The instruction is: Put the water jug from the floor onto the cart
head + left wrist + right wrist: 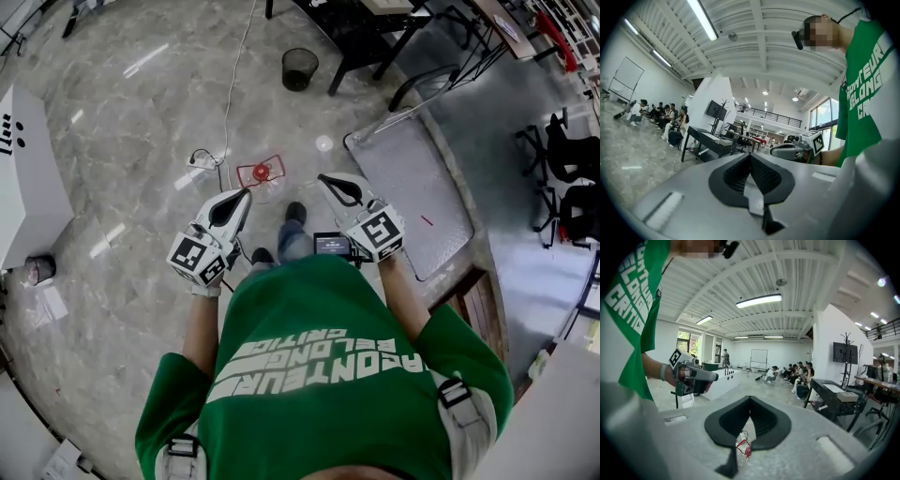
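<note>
The clear plastic water jug with a red cap (261, 174) stood on the marble floor (131, 141), with the grey flat metal cart (412, 187) to the jug's right. The left gripper (247, 194) and right gripper (322, 177) hovered above the jug, jaws pressed together and empty. They would need to open wide, then descend either side of its neck.

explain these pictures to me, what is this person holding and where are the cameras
No robot here: a person in a green t-shirt holds white hand-held tongs in each hand. The head view looks down from a camera on the person's head: left tongs and right tongs, both shut and empty. The two gripper views come from cameras riding on each pair, looking along it. On the grey marble floor ahead sits a clear water jug with a red cap, untouched. The flat grey metal cart is at the right.
</note>
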Motion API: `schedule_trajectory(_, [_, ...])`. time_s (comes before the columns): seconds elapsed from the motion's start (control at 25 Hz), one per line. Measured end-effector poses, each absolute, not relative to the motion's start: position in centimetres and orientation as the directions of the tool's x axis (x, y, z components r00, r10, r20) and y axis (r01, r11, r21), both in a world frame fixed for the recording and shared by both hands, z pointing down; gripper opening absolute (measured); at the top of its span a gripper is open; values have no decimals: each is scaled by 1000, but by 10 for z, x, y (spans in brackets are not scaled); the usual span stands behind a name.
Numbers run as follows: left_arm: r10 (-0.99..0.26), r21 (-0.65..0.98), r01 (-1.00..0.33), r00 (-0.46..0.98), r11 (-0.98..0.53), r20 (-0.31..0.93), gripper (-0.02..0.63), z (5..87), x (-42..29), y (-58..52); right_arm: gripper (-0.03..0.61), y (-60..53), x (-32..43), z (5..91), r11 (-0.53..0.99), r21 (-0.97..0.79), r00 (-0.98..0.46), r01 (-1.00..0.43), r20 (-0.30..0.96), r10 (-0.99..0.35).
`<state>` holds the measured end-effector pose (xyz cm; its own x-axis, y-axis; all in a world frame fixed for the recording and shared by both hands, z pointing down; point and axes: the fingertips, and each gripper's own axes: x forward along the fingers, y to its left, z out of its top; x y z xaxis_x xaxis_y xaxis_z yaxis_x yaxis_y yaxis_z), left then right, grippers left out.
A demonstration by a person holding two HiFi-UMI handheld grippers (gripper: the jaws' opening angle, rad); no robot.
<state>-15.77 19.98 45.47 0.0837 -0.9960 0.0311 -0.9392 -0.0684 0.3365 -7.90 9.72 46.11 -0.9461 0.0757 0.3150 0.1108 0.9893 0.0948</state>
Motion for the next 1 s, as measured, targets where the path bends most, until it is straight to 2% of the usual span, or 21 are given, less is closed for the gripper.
schedule_trajectory(0.36, [-991, 308, -947, 115, -91, 61, 15, 457, -173, 119, -6, 20, -99, 469, 997, 30, -958, 72, 281, 60])
schedule_trajectory(0.56, [-989, 301, -948, 131, -104, 70, 15, 448, -171, 60, -6, -28, -97, 482, 996, -80, -962, 46, 263, 66])
schedule_trajectory(0.76, [-986, 294, -950, 142, -109, 92, 15, 454, -167, 30, -6, -48, -104, 492, 984, -137, -960, 110, 243, 141])
schedule_trajectory(1.0, [-988, 331, -943, 84, -37, 130, 15, 471, -180, 31, -6, -57, -121, 510, 972, -159, -940, 173, 268, 211])
